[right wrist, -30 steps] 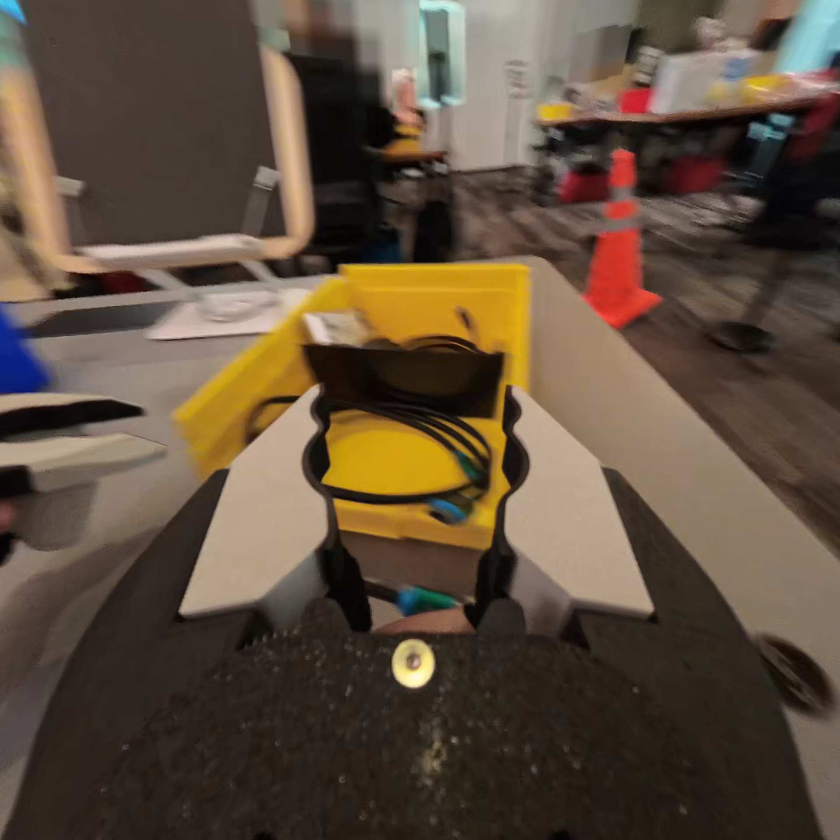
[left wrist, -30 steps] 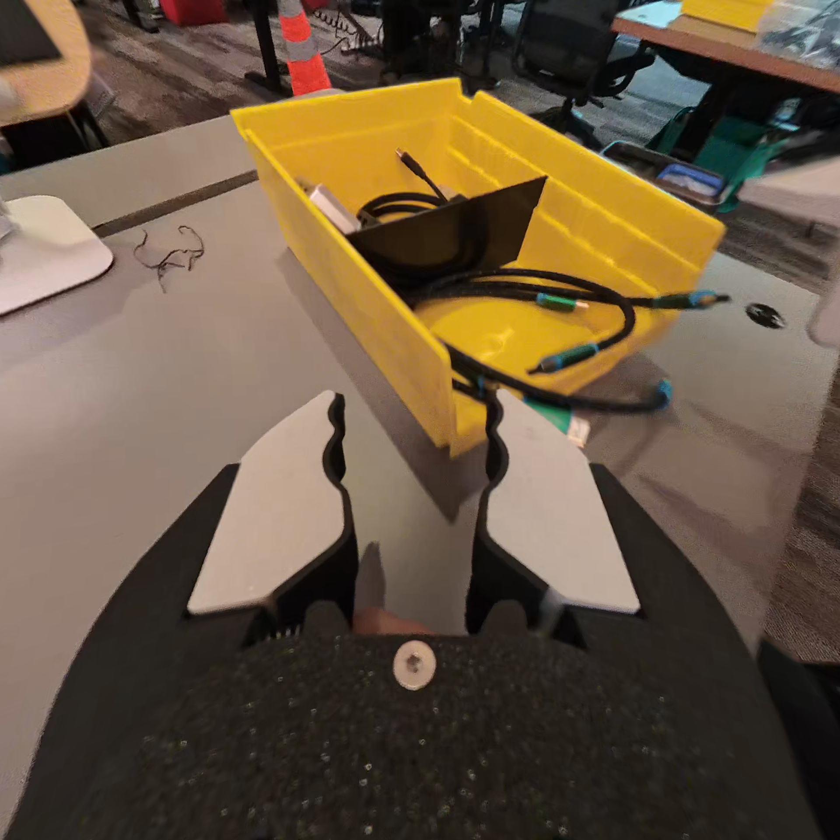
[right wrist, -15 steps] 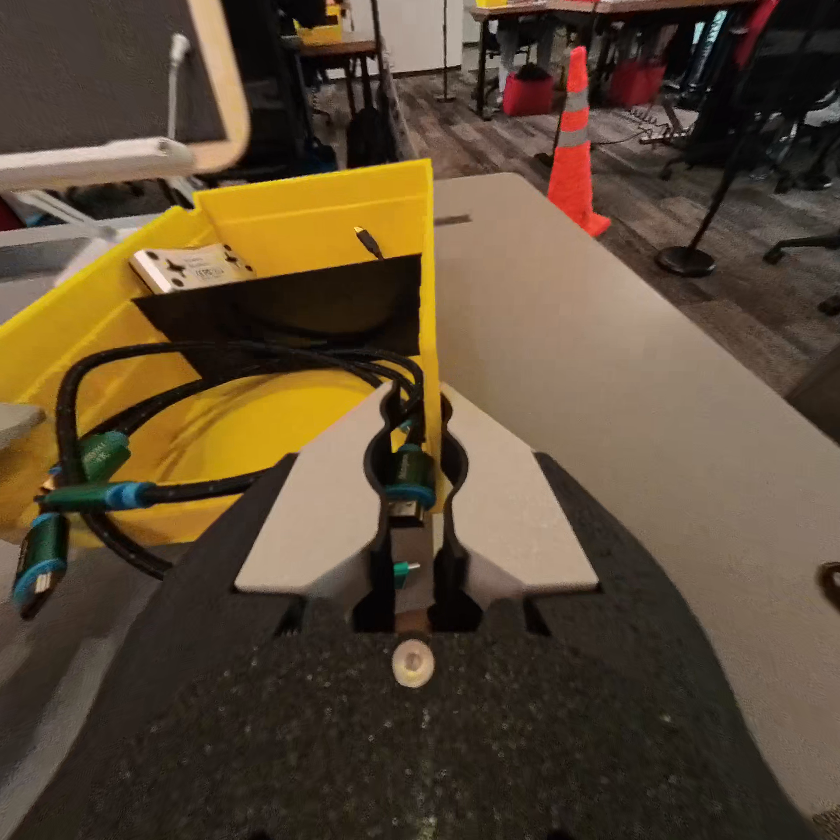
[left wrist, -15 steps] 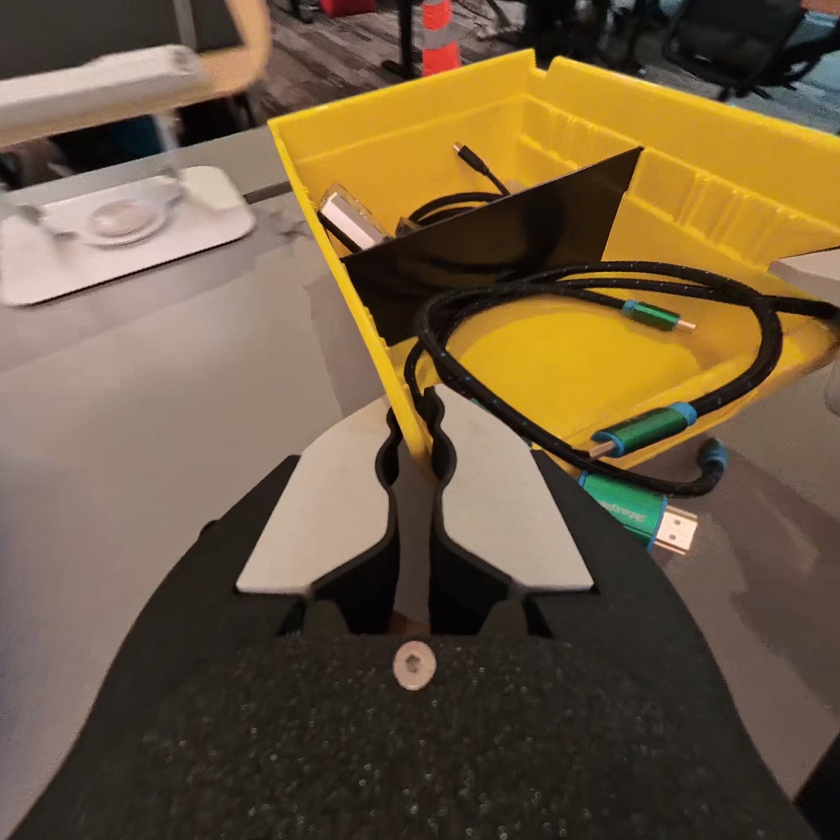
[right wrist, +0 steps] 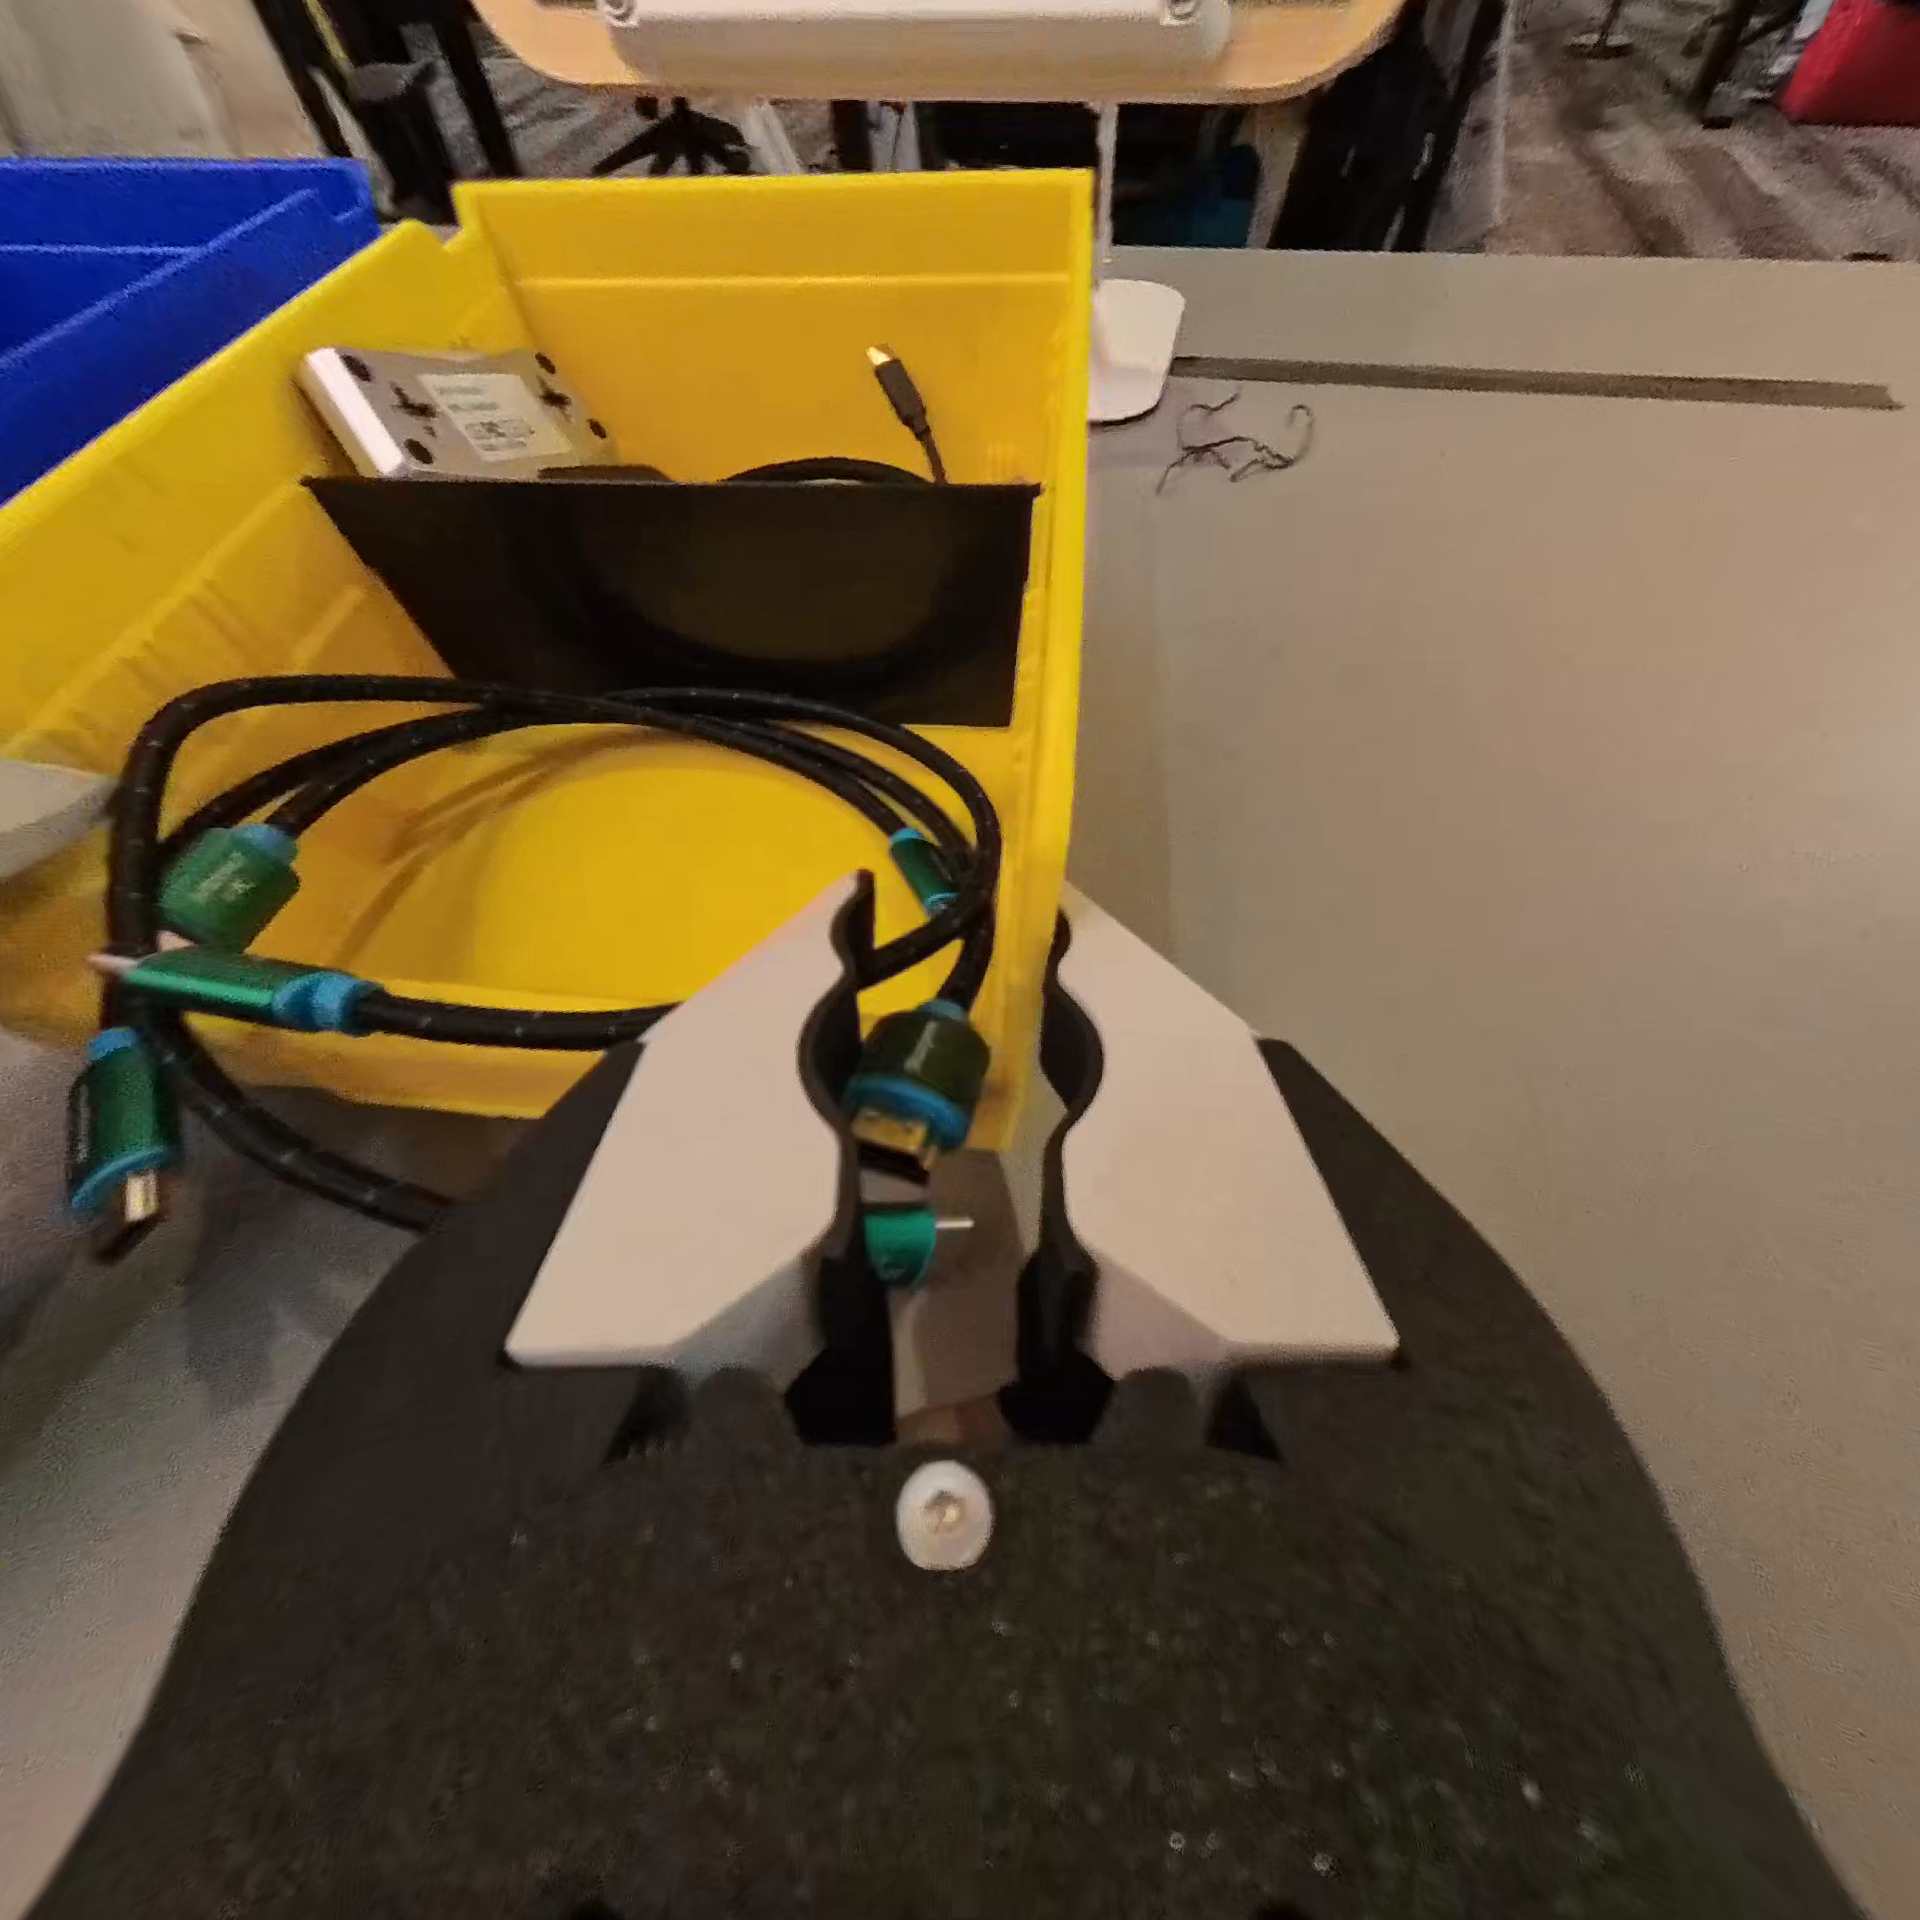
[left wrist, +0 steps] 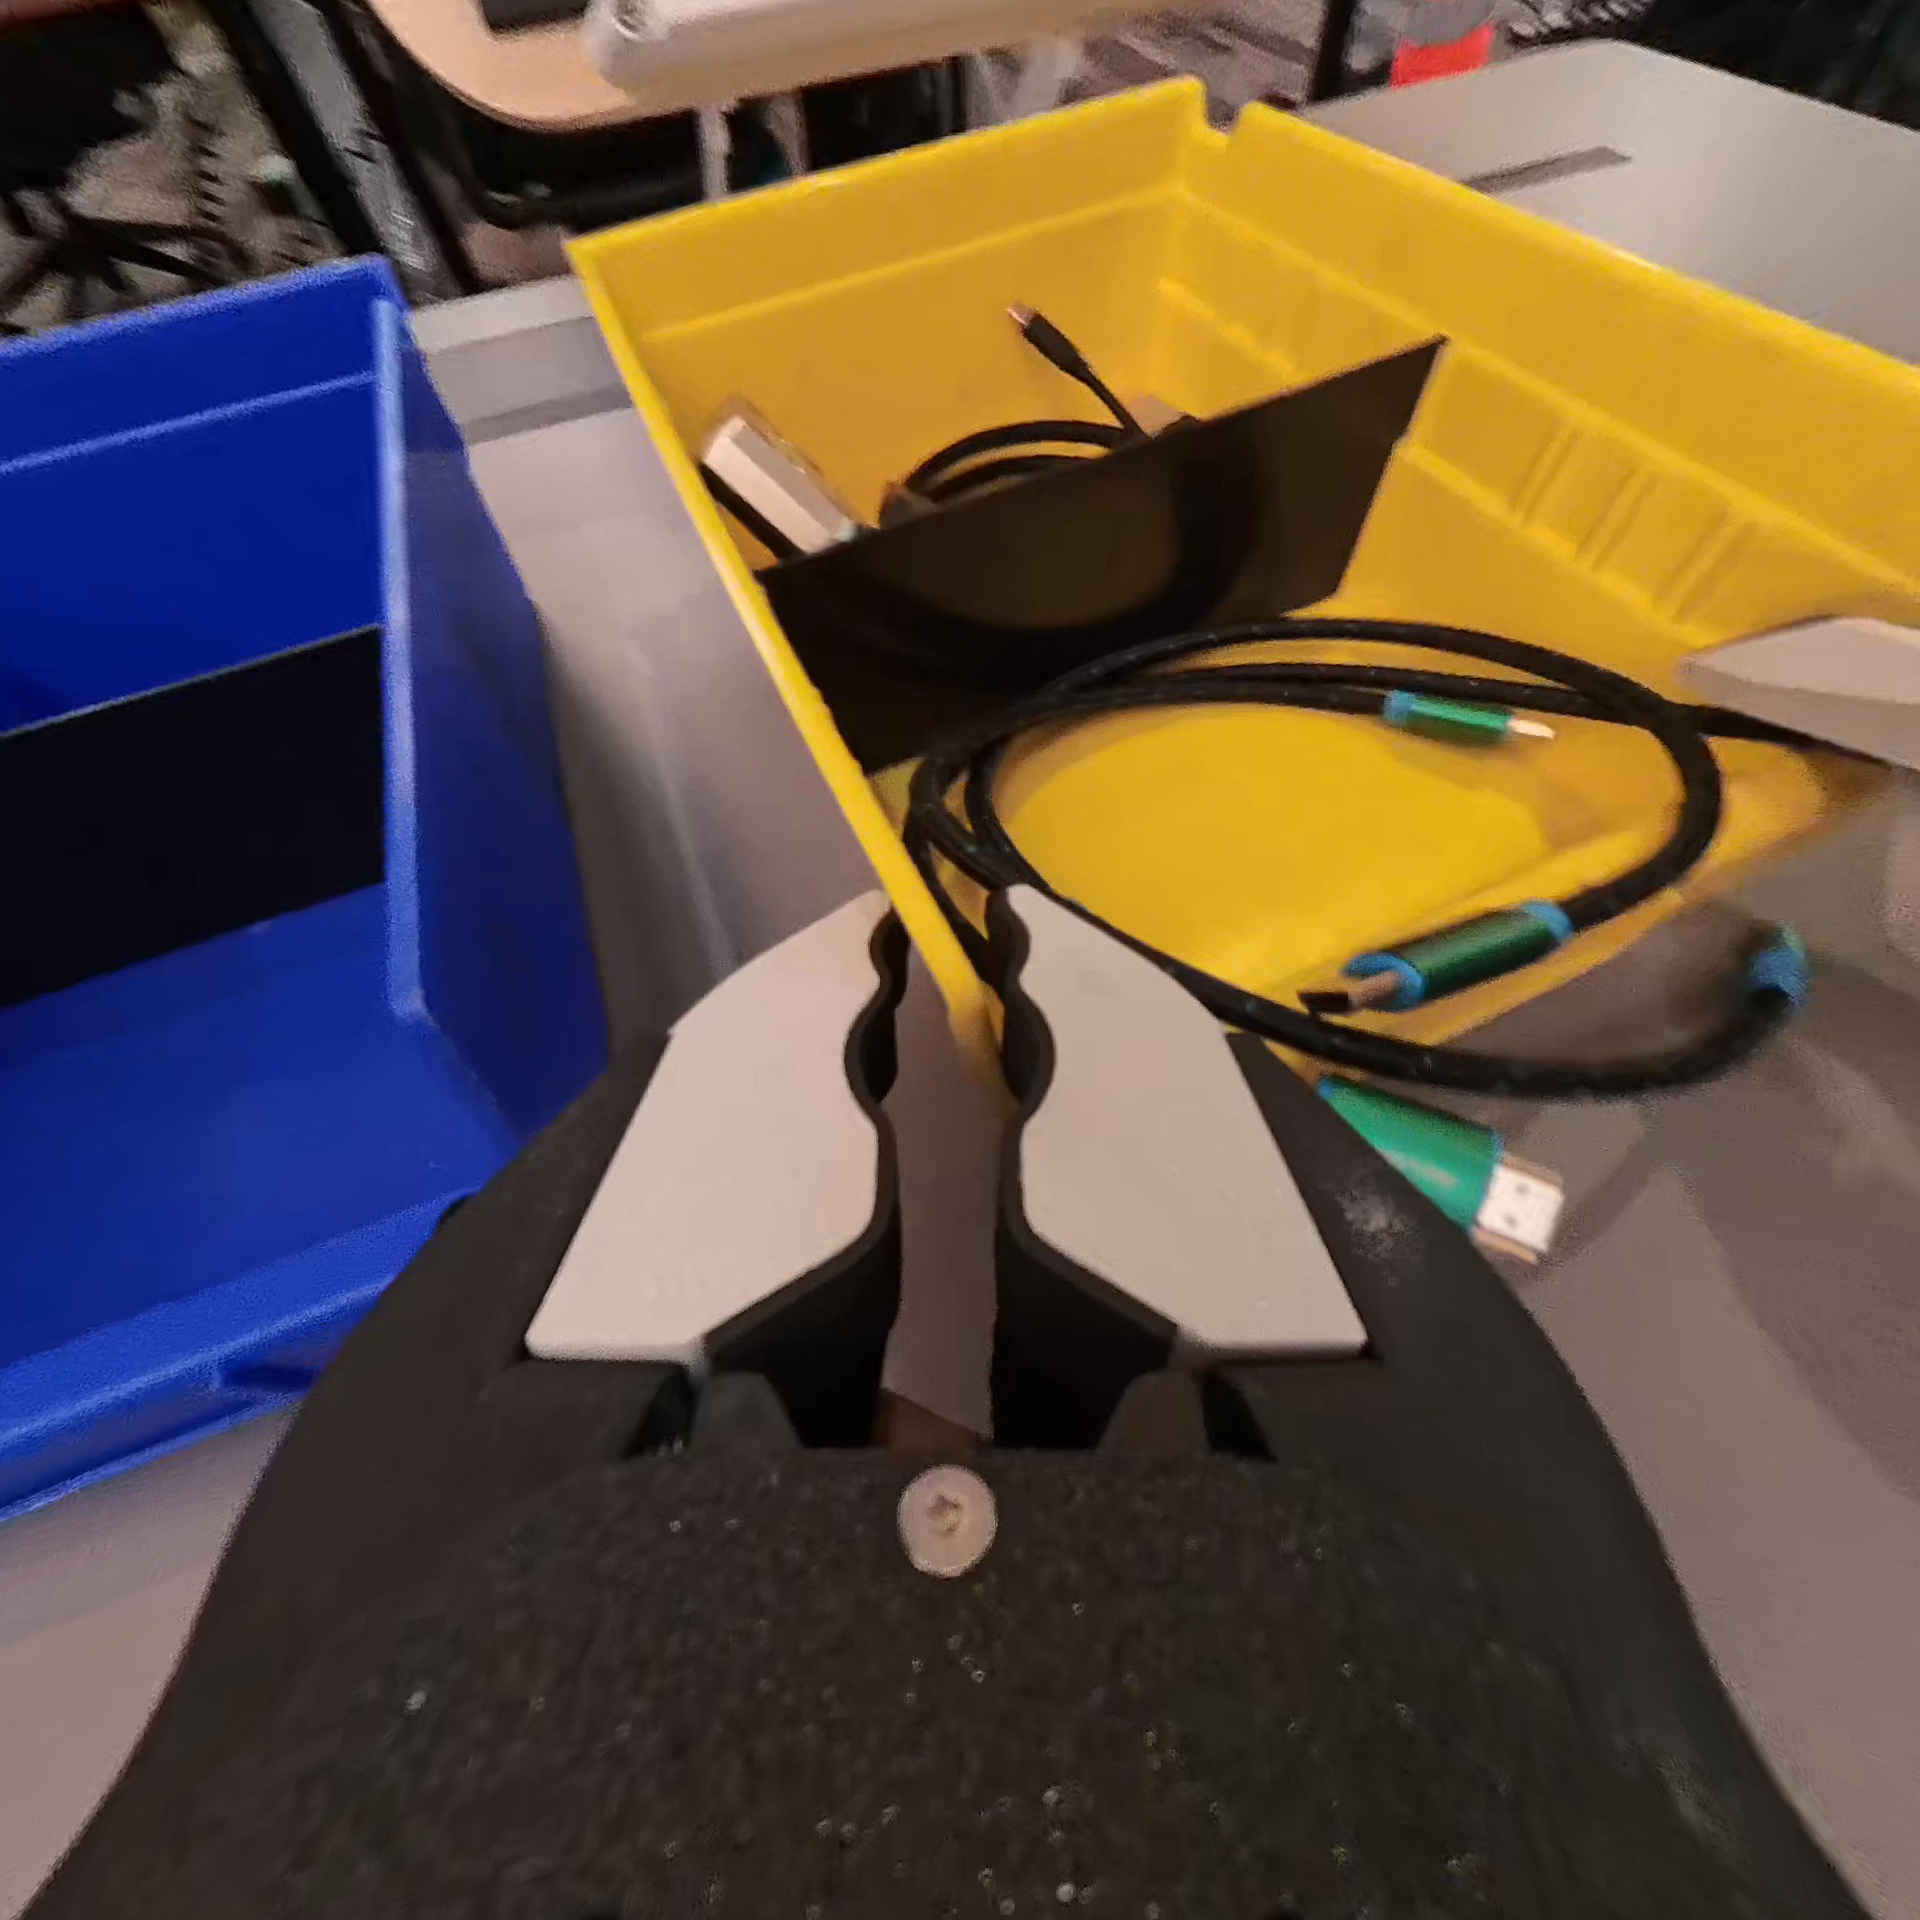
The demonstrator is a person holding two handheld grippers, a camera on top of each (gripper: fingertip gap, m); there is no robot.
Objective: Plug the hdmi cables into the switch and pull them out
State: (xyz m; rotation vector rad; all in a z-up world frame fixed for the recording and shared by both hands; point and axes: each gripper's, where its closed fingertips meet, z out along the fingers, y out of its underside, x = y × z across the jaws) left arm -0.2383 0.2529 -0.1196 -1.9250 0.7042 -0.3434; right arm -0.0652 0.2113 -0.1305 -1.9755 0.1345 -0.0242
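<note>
Black braided HDMI cables (right wrist: 540, 727) with green-and-blue plugs lie looped in the front compartment of a yellow bin (right wrist: 769, 343), several plugs spilling over its low front onto the grey surface (right wrist: 1507, 831). A silver switch (right wrist: 447, 416) leans behind a black divider (right wrist: 707, 592). The left gripper (left wrist: 943, 935) and right gripper (right wrist: 961, 914) each have their fingers clamped on a front corner wall of the bin. A blue bin (left wrist: 208, 727) stands left.
</note>
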